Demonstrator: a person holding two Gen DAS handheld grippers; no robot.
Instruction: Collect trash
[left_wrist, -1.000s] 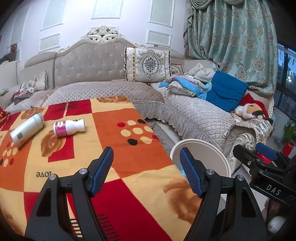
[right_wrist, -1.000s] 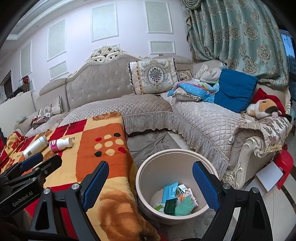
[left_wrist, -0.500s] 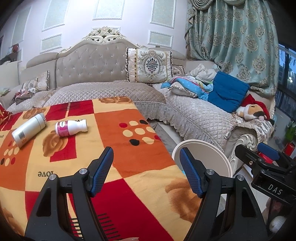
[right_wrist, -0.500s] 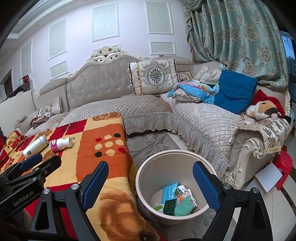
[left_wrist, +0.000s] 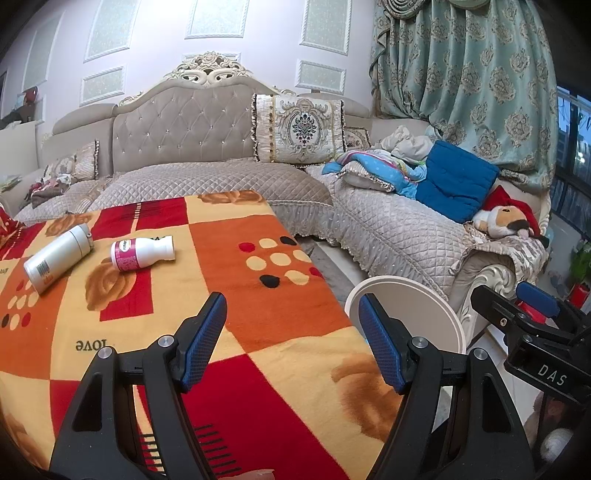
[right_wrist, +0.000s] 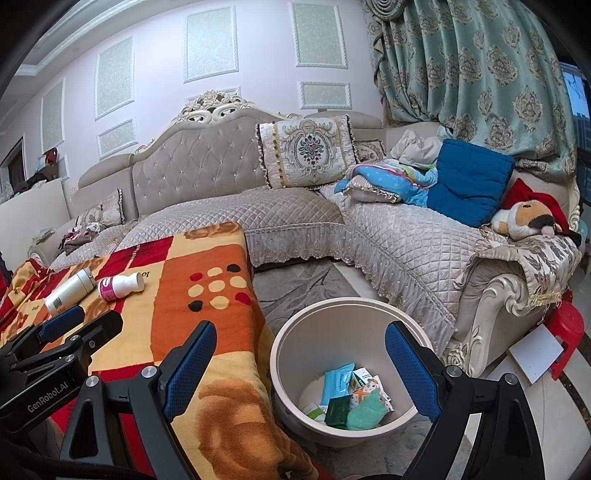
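Observation:
A small white bottle with a pink label (left_wrist: 142, 253) (right_wrist: 120, 286) lies on its side on the red, orange and yellow blanket (left_wrist: 236, 295) (right_wrist: 207, 306). A taller white bottle (left_wrist: 57, 257) (right_wrist: 68, 293) lies to its left. A beige bin (right_wrist: 347, 369) (left_wrist: 413, 310) stands on the floor right of the blanket, with several wrappers and small boxes inside. My left gripper (left_wrist: 292, 332) is open and empty above the blanket's near part. My right gripper (right_wrist: 297, 363) is open and empty above the bin.
A grey quilted corner sofa (left_wrist: 221, 177) (right_wrist: 406, 243) runs behind and to the right, with cushions, a blue pillow (right_wrist: 469, 184) and a plush toy (right_wrist: 524, 218). A red stool (right_wrist: 565, 325) and a white board stand at the far right.
The left wrist view has drifted slightly, so both bottles sit a little further right and lower in it. Both grippers stay open and empty.

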